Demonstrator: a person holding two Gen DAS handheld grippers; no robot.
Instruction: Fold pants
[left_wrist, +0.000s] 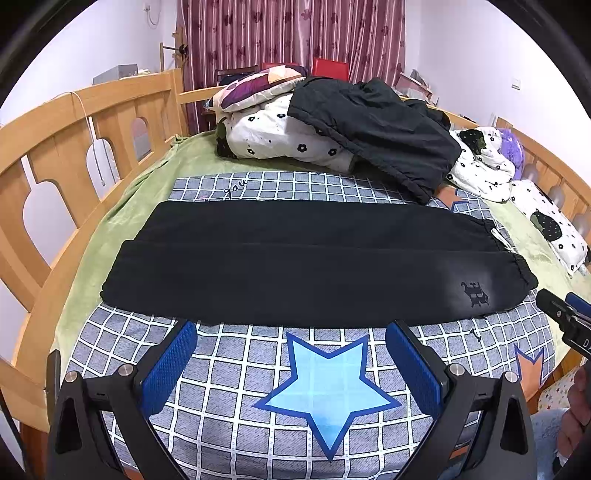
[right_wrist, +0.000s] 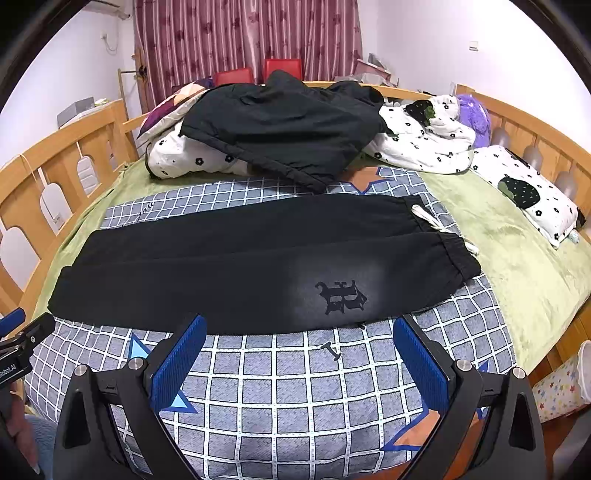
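Observation:
Black pants lie flat across the checked bedsheet, folded lengthwise, waistband with a white drawstring at the right and leg cuffs at the left. A dark emblem marks the near side by the waist. My left gripper hovers open just short of the pants' near edge, its blue pads empty. The right gripper is also open, nothing between its pads, close to the emblem. Each gripper shows at the other view's edge.
A second dark garment lies heaped on a flowered white quilt behind the pants. Pillows and a purple plush toy sit at the right. Wooden bed rails run around the bed; a green blanket borders the sheet.

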